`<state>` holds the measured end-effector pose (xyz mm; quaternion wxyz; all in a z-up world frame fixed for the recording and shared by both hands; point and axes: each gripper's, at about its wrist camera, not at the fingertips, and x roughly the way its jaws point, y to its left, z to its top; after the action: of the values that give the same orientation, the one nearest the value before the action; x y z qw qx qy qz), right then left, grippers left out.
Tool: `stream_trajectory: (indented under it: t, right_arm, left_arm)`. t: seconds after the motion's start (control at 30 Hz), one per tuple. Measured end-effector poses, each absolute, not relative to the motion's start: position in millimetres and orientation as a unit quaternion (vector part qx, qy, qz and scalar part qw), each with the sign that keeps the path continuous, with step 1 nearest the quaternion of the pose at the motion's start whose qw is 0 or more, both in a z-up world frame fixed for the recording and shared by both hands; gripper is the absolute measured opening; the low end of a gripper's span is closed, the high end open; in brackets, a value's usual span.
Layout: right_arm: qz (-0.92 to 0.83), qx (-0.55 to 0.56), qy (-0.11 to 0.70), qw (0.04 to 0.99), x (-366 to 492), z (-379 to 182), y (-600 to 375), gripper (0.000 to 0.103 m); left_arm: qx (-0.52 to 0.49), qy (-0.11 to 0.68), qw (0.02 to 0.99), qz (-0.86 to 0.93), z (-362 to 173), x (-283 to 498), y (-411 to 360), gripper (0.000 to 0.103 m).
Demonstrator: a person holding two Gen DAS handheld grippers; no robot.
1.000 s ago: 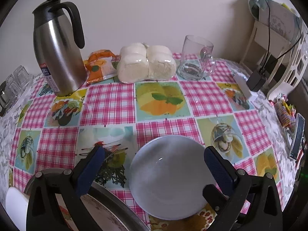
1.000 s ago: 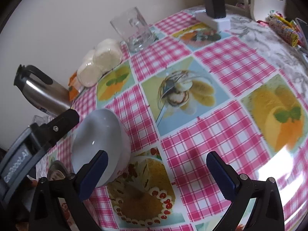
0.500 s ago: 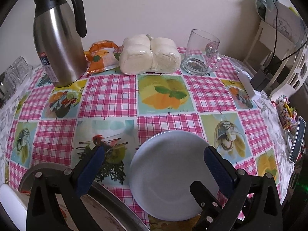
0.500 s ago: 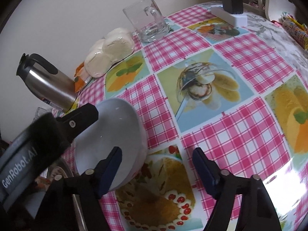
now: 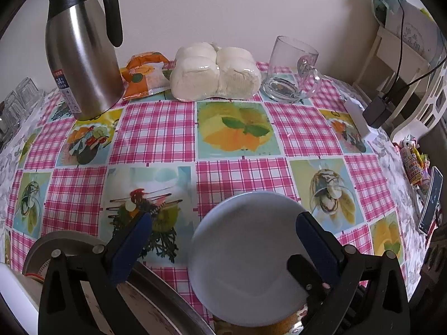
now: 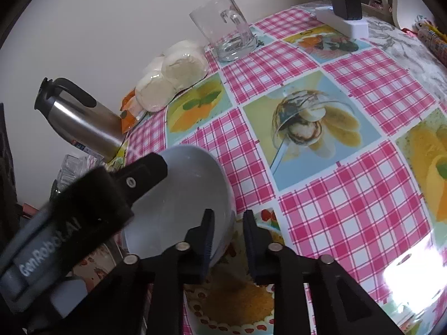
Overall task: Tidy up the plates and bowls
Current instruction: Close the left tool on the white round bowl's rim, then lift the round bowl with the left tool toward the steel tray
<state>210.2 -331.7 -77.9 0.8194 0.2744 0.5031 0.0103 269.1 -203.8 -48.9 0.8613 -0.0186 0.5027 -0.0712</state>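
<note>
A white bowl stands on the checked tablecloth near the front edge. My left gripper hangs open above it, its blue pads wide apart on either side of the bowl and touching nothing. One left finger reaches over the bowl in the right wrist view. My right gripper is closing its jaws on the bowl's near rim, one finger inside and one outside, with the wall pinched between them. The inner right finger shows inside the bowl in the left wrist view.
A round metal tray lies just left of the bowl. Along the wall stand a steel jug, an orange packet, bagged buns and a glass mug. A power strip and phone lie right.
The right gripper came in to the bowl's rim and its jaws went from wide apart to a narrow gap around the rim. The left gripper stayed open over the bowl.
</note>
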Motion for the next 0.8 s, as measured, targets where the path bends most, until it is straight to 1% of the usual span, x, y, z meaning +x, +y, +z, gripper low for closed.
stream_trajectory:
  t: [0.37, 0.47, 0.5, 0.53, 0.57, 0.67, 0.73, 0.8]
  right_arm:
    - [-0.008, 0.283, 0.500, 0.818, 205, -78, -353, 0.018]
    - [-0.015, 0.287, 0.499, 0.818, 203, -78, -359, 0.018]
    - [-0.017, 0.287, 0.499, 0.817, 203, -78, -360, 0.018]
    - [-0.019, 0.288, 0.500, 0.817, 203, -79, -361, 0.018]
    - [-0.020, 0.288, 0.501, 0.816, 203, -79, -362, 0.018]
    - [-0.021, 0.290, 0.503, 0.814, 202, -81, -363, 0.018]
    - [-0.022, 0.290, 0.504, 0.813, 202, -81, -363, 0.018]
    - [-0.022, 0.291, 0.504, 0.813, 201, -82, -363, 0.018]
  left_arm:
    - [-0.006, 0.522, 0.849, -0.077, -60, 269, -211, 0.103]
    - [-0.001, 0.528, 0.846, -0.078, -64, 268, -213, 0.102]
    - [0.001, 0.530, 0.845, -0.079, -65, 268, -214, 0.100]
    - [0.001, 0.530, 0.844, -0.080, -65, 268, -215, 0.094]
    - [-0.002, 0.531, 0.843, -0.086, -66, 268, -215, 0.091]
    - [-0.005, 0.537, 0.839, -0.091, -69, 268, -215, 0.077]
    - [-0.003, 0.541, 0.836, -0.092, -72, 268, -215, 0.054]
    - [0.001, 0.541, 0.836, -0.093, -74, 267, -216, 0.042]
